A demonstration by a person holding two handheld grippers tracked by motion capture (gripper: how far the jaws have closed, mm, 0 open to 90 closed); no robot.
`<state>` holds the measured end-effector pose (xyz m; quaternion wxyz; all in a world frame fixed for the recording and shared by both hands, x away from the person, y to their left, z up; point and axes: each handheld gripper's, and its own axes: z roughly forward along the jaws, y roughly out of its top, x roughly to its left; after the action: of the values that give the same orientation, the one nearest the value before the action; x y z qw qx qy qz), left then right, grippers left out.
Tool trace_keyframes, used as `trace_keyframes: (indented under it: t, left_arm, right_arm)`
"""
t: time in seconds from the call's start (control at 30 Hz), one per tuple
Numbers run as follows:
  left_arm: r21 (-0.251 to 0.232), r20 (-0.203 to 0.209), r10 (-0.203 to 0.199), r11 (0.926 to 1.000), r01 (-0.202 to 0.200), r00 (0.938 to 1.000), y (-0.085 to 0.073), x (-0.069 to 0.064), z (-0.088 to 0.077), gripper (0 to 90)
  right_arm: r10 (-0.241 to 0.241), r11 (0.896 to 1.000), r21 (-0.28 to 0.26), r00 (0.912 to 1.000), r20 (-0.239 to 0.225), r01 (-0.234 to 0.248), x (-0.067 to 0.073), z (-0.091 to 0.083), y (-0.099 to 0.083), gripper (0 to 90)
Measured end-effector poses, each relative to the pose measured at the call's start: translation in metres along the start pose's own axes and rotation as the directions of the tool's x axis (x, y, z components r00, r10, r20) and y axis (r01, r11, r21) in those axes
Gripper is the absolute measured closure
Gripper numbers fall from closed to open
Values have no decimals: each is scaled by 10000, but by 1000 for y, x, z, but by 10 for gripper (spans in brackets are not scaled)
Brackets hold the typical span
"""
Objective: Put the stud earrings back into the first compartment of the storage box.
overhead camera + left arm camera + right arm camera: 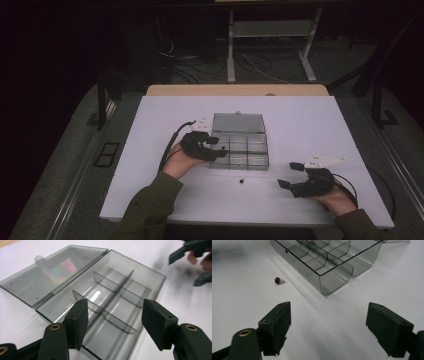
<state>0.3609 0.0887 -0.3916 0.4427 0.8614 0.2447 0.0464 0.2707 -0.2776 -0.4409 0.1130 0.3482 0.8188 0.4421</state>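
We've got the box (239, 148) mid-table, lid (238, 122) flipped back on the far side. Left gripper (216, 148) hangs over its left edge, jaws open, nothing between them. Right gripper (290, 175) sits near right, jaws wide and empty. Bead (241, 180) lies on bare table (310, 120) just near of the box.

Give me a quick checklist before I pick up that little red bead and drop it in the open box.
1. Box lid open: ok, lid lies flat behind it.
2. Compartments free: ok, none shows anything inside.
3. Bead reachable: ok, loose on the table beside the box.
4. Right hand-held gripper open: ok, nothing between the jaws.
5. Left hand-held gripper off the box: ok, jaws apart above it, holding nothing.
6. Bead lined up between the right jaws: not ok, it sits off to one side.
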Motion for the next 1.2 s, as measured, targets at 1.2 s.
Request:
trace_keyframes:
  t: [1.2]
  left_arm:
    - [781, 768, 653, 9944, -713, 9949, -32, -62, 39, 619]
  right_arm:
    - [-65, 10000, 45, 10000, 20, 65, 1, 0, 0, 196]
